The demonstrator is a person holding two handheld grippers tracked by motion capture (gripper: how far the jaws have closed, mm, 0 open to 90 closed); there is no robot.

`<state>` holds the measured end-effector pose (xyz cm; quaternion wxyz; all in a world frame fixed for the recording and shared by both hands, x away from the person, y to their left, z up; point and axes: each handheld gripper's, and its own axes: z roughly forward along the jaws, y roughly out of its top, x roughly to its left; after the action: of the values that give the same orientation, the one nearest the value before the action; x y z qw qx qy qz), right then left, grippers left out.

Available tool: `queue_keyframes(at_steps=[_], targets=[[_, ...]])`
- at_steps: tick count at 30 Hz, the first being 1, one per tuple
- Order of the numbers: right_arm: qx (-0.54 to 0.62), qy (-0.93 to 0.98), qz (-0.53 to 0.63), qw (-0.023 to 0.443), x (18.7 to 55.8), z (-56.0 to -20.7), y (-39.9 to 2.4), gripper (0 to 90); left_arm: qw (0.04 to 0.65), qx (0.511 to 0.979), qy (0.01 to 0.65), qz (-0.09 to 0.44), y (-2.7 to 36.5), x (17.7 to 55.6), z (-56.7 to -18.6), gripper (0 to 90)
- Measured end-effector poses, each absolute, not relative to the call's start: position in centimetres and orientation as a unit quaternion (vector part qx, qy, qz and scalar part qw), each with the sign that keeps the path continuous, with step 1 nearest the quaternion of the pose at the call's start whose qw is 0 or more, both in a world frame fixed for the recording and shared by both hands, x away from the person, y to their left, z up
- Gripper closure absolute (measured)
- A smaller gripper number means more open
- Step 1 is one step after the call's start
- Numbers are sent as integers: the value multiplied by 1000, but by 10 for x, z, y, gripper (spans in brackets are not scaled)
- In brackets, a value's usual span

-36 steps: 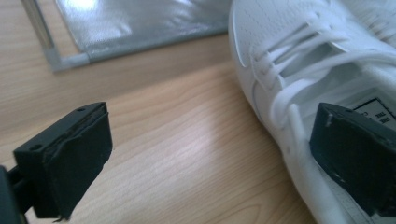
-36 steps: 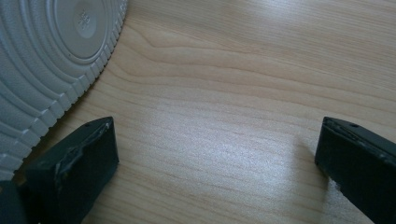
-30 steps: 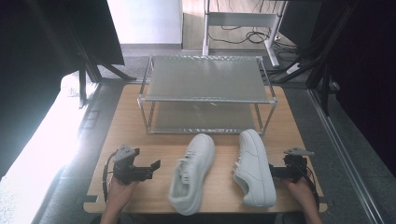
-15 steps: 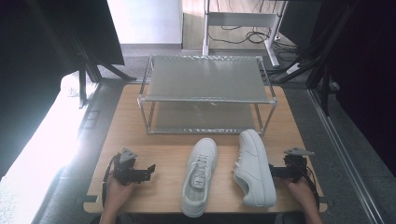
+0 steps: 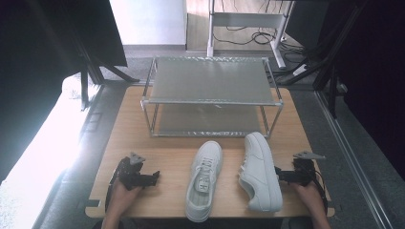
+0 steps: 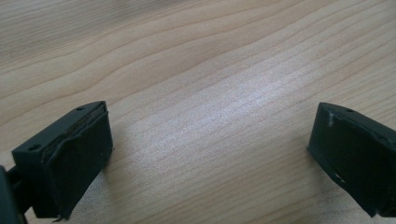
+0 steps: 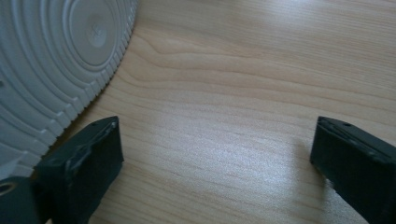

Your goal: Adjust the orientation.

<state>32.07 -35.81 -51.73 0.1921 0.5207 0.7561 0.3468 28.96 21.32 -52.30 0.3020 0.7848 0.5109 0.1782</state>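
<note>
Since the earlier frames the left claw (image 5: pixel 154 177) has let go of the left white sneaker (image 5: pixel 204 180) and drawn back toward the counter's (image 5: pixel 143 143) left front; that shoe now lies flat on its sole, laces up, toe pointing away, where it had been tipped. Both jaws of this claw stand wide apart over bare wood in the left gripper view, released. Resting on its side just right of the first, the right white sneaker (image 5: pixel 259 169) turns its sole toward the right claw (image 5: pixel 279 175). That claw too is spread open and empty, its ribbed grey outsole (image 7: pixel 51 60) close by one jaw. No lettering on either shoe can be read. Behind them stands a two-tier metal shoe rack (image 5: pixel 212 95).
</note>
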Motion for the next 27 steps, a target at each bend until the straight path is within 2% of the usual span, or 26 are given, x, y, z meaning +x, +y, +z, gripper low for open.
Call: queue_keyframes(at_steps=[11, 17, 27], targets=[[500, 696, 444, 261, 304, -480, -366, 0, 302, 785, 511, 178, 213, 290, -523, 0], [479, 683, 479, 274, 291, -457, -355, 0, 302, 785, 511, 178, 213, 290, -523, 0], [426, 717, 483, 267, 286, -452, -318, 0, 302, 785, 511, 178, 213, 290, -523, 0]])
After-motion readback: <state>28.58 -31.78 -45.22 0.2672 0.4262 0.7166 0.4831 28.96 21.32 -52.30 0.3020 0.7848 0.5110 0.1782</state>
